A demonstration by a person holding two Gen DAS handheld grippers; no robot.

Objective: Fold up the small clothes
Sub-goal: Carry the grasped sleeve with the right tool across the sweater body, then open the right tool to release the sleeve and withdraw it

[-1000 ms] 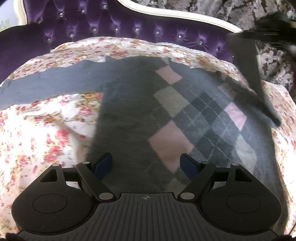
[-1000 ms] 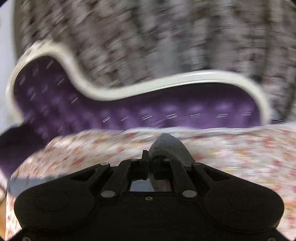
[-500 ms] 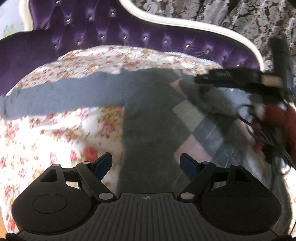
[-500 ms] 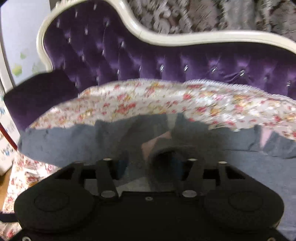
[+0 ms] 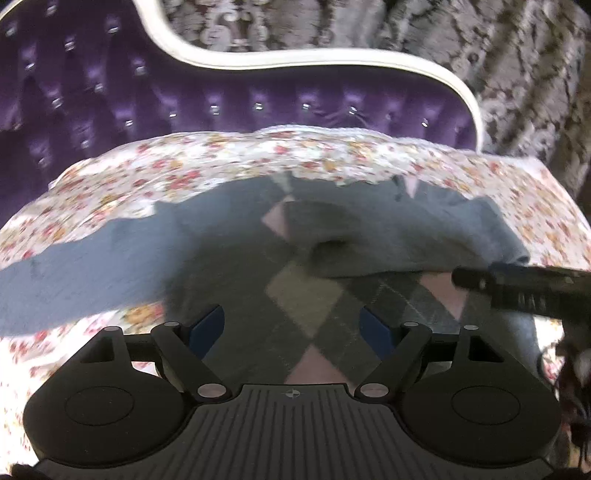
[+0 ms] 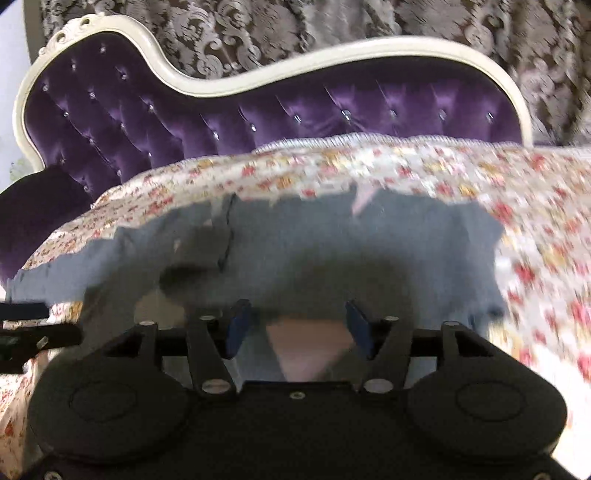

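— Hovering both sets of fingers over the grey knitted sweater with the pink-and-grey argyle diamond front [image 5: 295, 288], I have nothing in either of them. My left gripper [image 5: 291, 326] is spread wide, blue pads well apart, empty. My right gripper [image 6: 297, 326] is just as open and just as empty.

— Where does the sweater lie?

— Flat on the white cloth printed with small red and yellow flowers [image 5: 229, 158]. One grey sleeve [image 5: 406, 236] is folded in across the chest; the other grey sleeve [image 5: 74, 277] stretches straight out to my left.

— So what is the step, as you judge it?

— Bringing that outstretched sleeve in. I would pinch it near the cuff with the left fingers, lift only enough to clear the knit, and lay it across the chest so it mirrors the first. The right fingers could press the folded sleeve so it does not drag. Knit stretches, so pull gently.

— And the surface?

— Soft and slightly domed, so folds may slide. The floral cloth covers a purple button-tufted velvet sofa with a cream curved frame [image 6: 258, 110]. Behind it hangs a grey-brown damask curtain [image 6: 332, 26].
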